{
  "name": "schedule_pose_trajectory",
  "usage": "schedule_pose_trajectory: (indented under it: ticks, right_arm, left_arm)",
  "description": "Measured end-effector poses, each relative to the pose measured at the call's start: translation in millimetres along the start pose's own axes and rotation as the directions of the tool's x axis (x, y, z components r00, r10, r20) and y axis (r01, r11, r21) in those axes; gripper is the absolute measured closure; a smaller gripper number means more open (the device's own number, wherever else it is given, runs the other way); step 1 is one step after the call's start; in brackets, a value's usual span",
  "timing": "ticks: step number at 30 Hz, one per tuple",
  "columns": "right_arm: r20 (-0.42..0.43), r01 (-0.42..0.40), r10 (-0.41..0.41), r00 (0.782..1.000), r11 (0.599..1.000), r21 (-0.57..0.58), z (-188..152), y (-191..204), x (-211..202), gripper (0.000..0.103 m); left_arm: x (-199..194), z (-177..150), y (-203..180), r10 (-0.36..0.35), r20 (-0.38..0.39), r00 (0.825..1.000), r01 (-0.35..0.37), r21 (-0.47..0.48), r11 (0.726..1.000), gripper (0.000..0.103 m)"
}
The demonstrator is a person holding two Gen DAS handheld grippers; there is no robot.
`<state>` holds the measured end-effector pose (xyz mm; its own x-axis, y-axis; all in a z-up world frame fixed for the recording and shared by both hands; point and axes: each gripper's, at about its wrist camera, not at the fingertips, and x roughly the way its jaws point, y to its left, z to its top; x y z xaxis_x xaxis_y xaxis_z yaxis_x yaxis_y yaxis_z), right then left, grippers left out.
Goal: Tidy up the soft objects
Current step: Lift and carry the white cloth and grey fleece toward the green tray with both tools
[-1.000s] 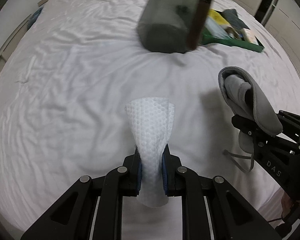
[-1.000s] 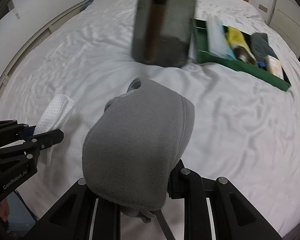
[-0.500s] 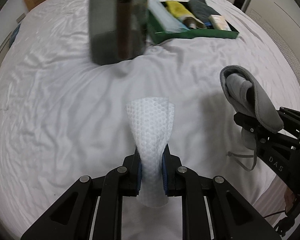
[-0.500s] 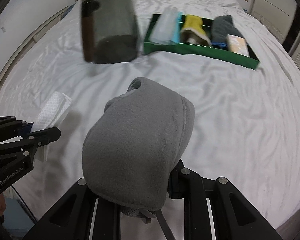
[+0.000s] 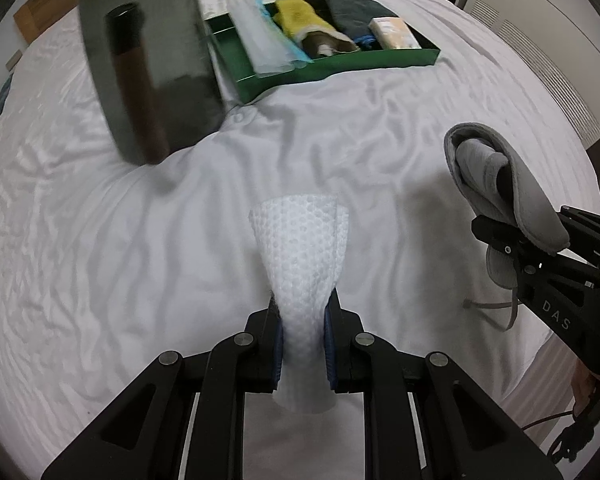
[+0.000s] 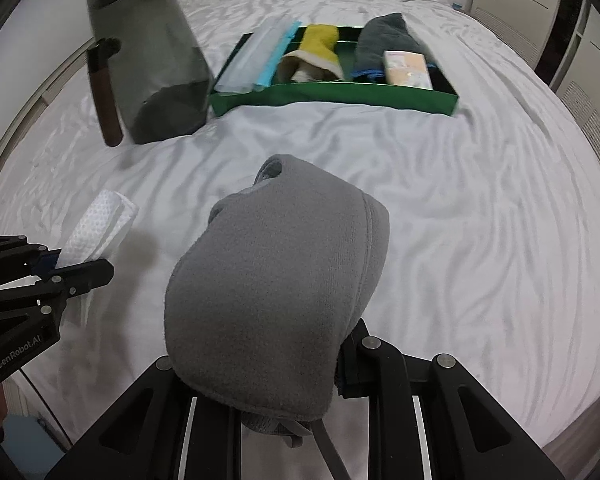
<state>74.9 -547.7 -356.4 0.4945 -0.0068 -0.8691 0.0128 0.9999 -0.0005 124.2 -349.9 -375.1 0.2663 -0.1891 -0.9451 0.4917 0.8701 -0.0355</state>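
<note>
Here the left gripper is clamped on a folded white textured cloth, its blue pads pressing the narrow lower end while the wider end fans out above the white bedsheet. The right gripper is closed on a grey fleece eye mask, which drapes over and hides its fingertips; a strap hangs below. Both are held above the near part of the bed, the right gripper beside the left. Toward the bed's far edge lies a green tray holding a clear plastic packet, a yellow cloth, a dark grey cloth and a small pale packet. Just left of the tray stands a dark smoky jug with a brown handle.
</note>
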Motion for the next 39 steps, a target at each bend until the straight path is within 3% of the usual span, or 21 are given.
schedule_pose_trajectory:
  ticks: [15,28,39]
  right_arm:
    - [0.037,0.070,-0.071,0.997,0.997,0.034,7,-52,-28,0.084]
    - [0.056,0.131,-0.135,0.989,0.989,0.069,13,-89,-41,0.084]
    - [0.120,0.136,-0.142,0.983,0.989,0.054,41,-97,-34,0.084]
  left_arm:
    - [0,23,-48,-0.034,0.015,0.999,0.034,0.032,0.999,0.089]
    - [10,18,-100,-0.104,-0.073,0.992,0.111,0.112,0.987,0.089]
    - [2,60,-91,-0.079,0.045,0.996,0.077,0.058,0.995,0.089]
